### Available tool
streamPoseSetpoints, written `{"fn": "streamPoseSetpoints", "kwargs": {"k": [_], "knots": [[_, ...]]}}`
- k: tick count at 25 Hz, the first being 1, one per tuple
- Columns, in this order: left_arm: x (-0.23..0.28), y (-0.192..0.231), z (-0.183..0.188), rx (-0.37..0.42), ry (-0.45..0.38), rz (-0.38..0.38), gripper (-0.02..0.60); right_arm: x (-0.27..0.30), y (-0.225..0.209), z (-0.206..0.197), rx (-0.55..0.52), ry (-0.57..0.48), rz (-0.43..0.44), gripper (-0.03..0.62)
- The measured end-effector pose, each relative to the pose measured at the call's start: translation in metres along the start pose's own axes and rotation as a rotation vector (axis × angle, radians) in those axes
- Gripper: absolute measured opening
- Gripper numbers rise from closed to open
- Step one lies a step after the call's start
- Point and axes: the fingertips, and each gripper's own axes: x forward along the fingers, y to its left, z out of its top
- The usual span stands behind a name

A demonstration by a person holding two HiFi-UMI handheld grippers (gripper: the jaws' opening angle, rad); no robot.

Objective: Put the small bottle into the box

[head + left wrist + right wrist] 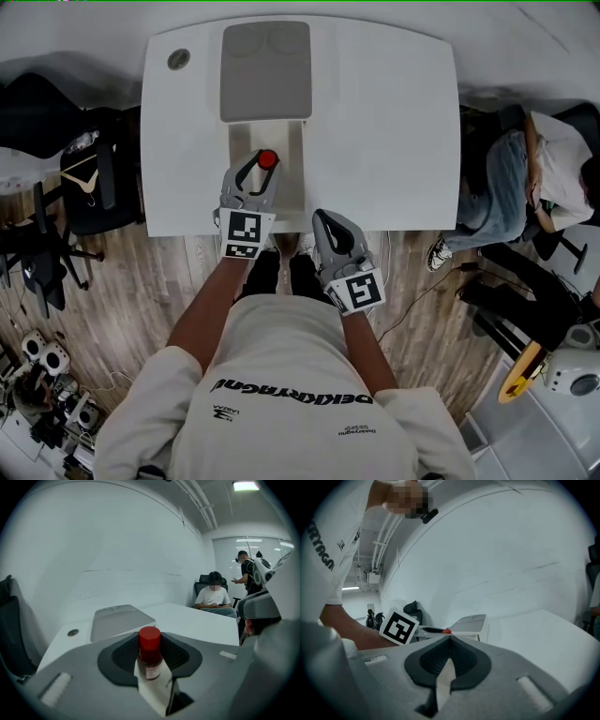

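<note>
The right gripper (323,217) hangs nearer than the shallow white open box (235,159), off its right near corner at the edge of the white table (394,122). Its jaws are drawn together with nothing between them. The left gripper (262,167) reaches over the box's open tray, its pads clamped on the small brown bottle with a red cap (267,159), which stands upright. Whether the bottle touches the box floor cannot be told. Beyond the tray, the box's flat grey lid (265,70) lies open. Far left of the box sits a small round grey grommet (178,59).
</note>
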Motion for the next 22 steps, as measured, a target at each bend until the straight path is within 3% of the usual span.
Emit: {"fn": "streamPoseSetpoints", "kwargs": {"k": [5, 22], "knots": [[0.008, 0.006, -0.006, -0.018, 0.049, -0.006, 0.144, 0.004, 0.0, -0.001, -0.005, 0.008, 0.005, -0.002], [0.01, 0.0, -0.017, -0.016, 0.096, -0.029, 0.146, 0.004, -0.002, 0.0, -0.007, 0.015, 0.002, -0.002]]}}
